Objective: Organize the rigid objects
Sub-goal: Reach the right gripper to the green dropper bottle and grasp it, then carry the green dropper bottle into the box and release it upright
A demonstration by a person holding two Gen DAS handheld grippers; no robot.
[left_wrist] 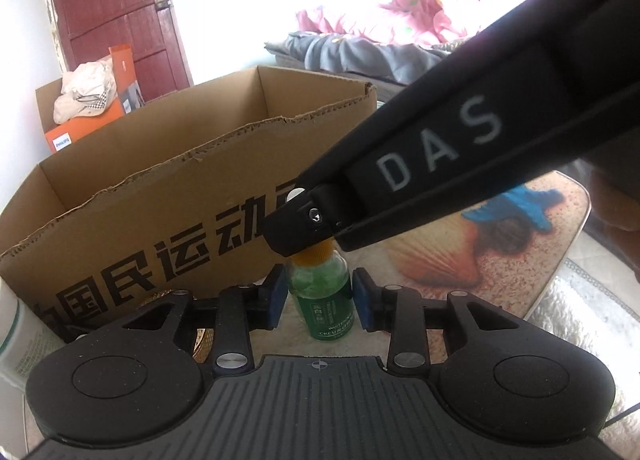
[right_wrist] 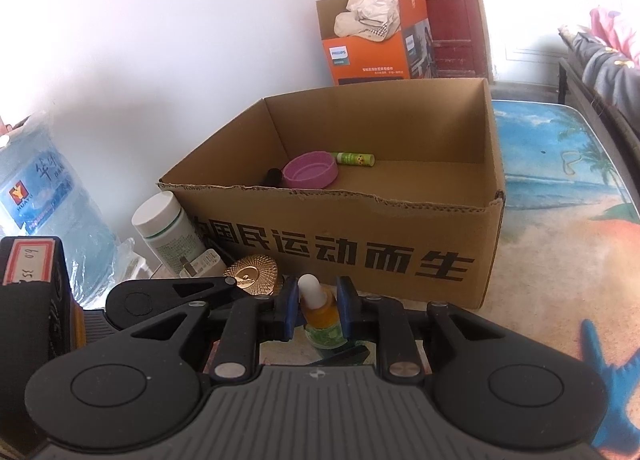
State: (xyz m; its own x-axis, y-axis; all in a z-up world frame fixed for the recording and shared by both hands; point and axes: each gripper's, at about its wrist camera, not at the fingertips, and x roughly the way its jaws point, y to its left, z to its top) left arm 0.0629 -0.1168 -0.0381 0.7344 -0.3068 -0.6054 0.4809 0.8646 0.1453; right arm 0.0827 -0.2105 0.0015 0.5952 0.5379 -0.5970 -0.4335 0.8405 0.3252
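Looking along the left gripper [left_wrist: 320,298], a small green glass dropper bottle [left_wrist: 324,300] stands upright on the printed table mat [left_wrist: 460,256], between the two blue pads [left_wrist: 276,300]; a narrow gap shows on each side of the glass, so the jaws stand slightly spread and are not pressing it. The right gripper [left_wrist: 304,230] reaches in from the upper right as a long black arm marked "DAS", its tip covering the bottle's orange collar. Just behind the bottle is a cardboard box [left_wrist: 140,219] with black Chinese lettering on its near wall, and far left behind that an orange Philips box [left_wrist: 64,139] holds crumpled cloth. A red door [left_wrist: 120,11] closes the far wall, with bedding [left_wrist: 380,39] to the far right. From the right wrist, the right gripper [right_wrist: 318,306] is pinched together on the dropper bottle [right_wrist: 320,316] at its orange collar, the white rubber bulb rising between the blue pads [right_wrist: 290,310]. The cardboard box [right_wrist: 360,227] sits just beyond, open; inside, toward its left, lie a pink lid [right_wrist: 310,169], a green tube [right_wrist: 354,158] and a dark object I cannot identify. Left of the box stand a white pill bottle [right_wrist: 164,227] and a gold ribbed disc [right_wrist: 252,274]. A wrapped water jug [right_wrist: 44,195] sits far left, and part of the left gripper shows at the near left edge.
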